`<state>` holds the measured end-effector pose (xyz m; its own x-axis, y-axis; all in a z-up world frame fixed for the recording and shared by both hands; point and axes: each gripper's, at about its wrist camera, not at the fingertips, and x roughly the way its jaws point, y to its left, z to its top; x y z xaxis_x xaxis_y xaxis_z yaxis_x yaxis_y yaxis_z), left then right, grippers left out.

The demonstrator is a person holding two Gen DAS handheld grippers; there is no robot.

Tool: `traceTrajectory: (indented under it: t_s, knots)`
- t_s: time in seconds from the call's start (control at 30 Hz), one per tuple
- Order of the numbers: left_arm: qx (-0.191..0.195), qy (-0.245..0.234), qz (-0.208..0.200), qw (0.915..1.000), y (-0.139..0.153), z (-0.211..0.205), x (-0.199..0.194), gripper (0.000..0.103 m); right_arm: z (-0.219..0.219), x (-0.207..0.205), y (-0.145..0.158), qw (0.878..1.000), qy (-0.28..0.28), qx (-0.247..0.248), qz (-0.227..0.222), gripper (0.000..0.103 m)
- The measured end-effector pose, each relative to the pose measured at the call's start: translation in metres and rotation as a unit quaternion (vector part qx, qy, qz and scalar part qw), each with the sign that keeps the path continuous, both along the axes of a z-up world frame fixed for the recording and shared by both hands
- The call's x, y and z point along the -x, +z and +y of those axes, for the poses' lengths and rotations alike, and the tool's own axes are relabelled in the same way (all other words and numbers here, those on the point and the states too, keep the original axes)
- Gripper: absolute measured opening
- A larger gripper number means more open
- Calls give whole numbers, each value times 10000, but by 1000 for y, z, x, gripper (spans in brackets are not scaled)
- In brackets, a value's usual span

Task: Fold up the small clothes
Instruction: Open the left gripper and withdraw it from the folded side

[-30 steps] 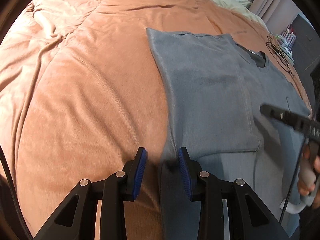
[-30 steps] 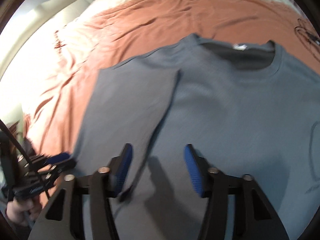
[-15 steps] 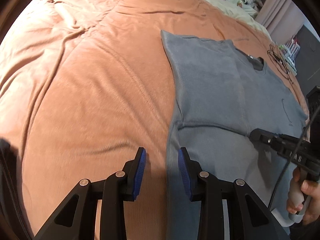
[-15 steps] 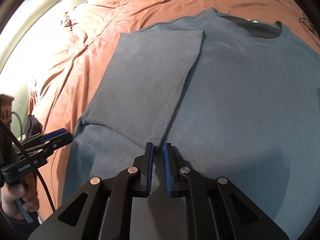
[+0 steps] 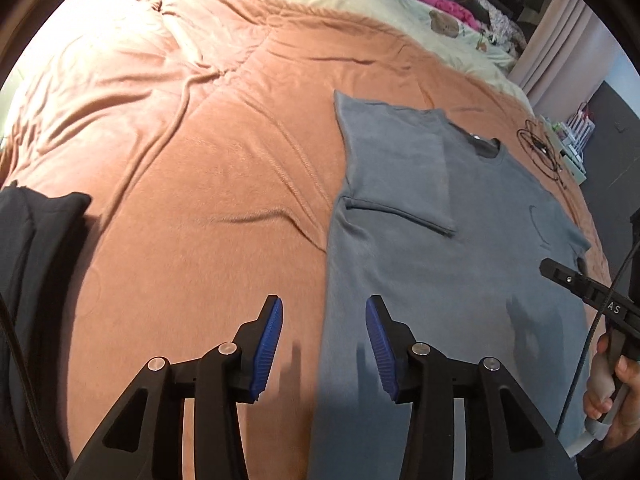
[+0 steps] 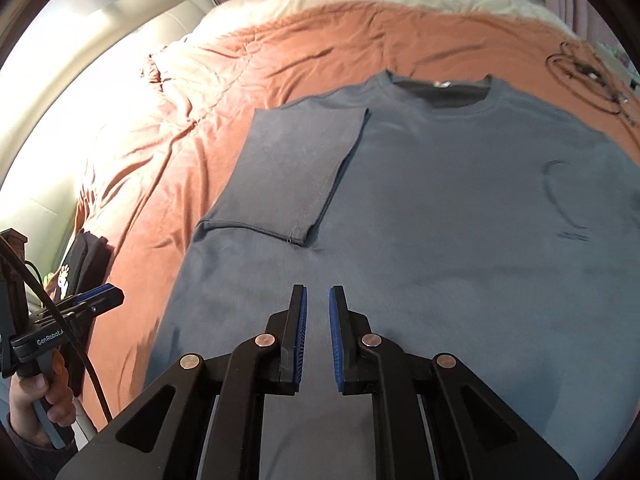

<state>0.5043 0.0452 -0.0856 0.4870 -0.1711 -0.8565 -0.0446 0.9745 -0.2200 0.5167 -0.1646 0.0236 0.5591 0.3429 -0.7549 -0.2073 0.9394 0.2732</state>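
Wide bed spread with a rumpled rust-orange comforter [image 5: 208, 184], cream blanket [image 5: 360, 4] at its far end. Padded cream headboard [image 6: 80, 80] on the left, washed in bright light. Pinkish curtains [image 5: 560, 40] at the far right, beside a dark wall [image 5: 616, 120]. Black cable [image 6: 580, 76] coiled on the comforter's far right corner.
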Motion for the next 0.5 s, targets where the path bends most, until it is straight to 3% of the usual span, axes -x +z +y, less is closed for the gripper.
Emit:
traceTrajectory:
  t_s: [0.07,0.1,0.13,0.17,0.23,0.4,0.5]
  knots:
    - [-24,-9,-103,9999,9,-5,11,51,-3,20,10,9999,-29,81,-147,14]
    - [-45,-6,-167,9998,14,-7,17,61,-6,28,14,9997,-45,123,-211,19]
    - [-66,0,-262,9996,19,-10,23,72,-8,36,18,9995,-66,163,-272,35]
    - [-77,8,-359,9993,24,-13,28,76,-10,45,23,9991,-97,214,-347,61]
    - [-88,0,-493,9987,32,-18,36,89,-16,66,32,9976,-176,307,-597,80]
    - [-27,-83,-706,9975,44,-38,52,97,-32,106,42,9939,-361,691,-779,83]
    - [-37,-208,-844,9962,50,-57,60,99,-46,130,47,9924,-508,696,-884,90]
